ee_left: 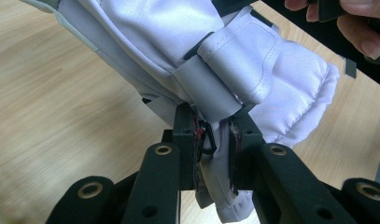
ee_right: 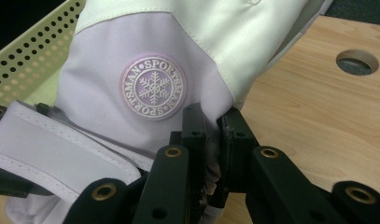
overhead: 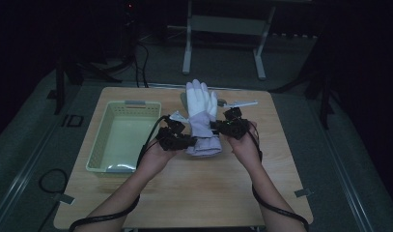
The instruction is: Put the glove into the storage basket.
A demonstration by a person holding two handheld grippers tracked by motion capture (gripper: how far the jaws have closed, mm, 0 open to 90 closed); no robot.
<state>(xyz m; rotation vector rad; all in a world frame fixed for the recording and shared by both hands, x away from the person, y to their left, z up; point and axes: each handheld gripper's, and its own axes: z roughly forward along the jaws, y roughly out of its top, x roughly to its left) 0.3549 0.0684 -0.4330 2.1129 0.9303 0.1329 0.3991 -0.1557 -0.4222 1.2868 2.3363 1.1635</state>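
**Both jaws pinch the glove, lifted clear of the table**

Jaws of the left gripper [ee_left: 211, 154] are pressed on a fold of the glove's [overhead: 202, 121] cuff, with pale lilac fabric bunched between the pads. The right gripper [ee_right: 213, 140] pinches the opposite edge of the same glove, just below its round badge [ee_right: 153, 87]. In the high view the glove hangs between the two hands over the middle of the table [overhead: 194, 188], toward the far edge, fingers pointing away from the person and cuff toward them. It seems to be off the wood, though from above I cannot be sure that the fingertips are clear.

As I judge it, the pick-up is done: both grips are set and the glove is held up. What is left is the placing, most likely into the pale green basket [overhead: 98, 145] that stands empty near the table's left edge, and then the release of both grips.

Writing: the badge is a stitched lilac circle with a snowflake at its centre, ringed by the word "SPORTSMAN" twice. A grey strap [ee_left: 204, 88] crosses the cuff; no lettering on it can be read.
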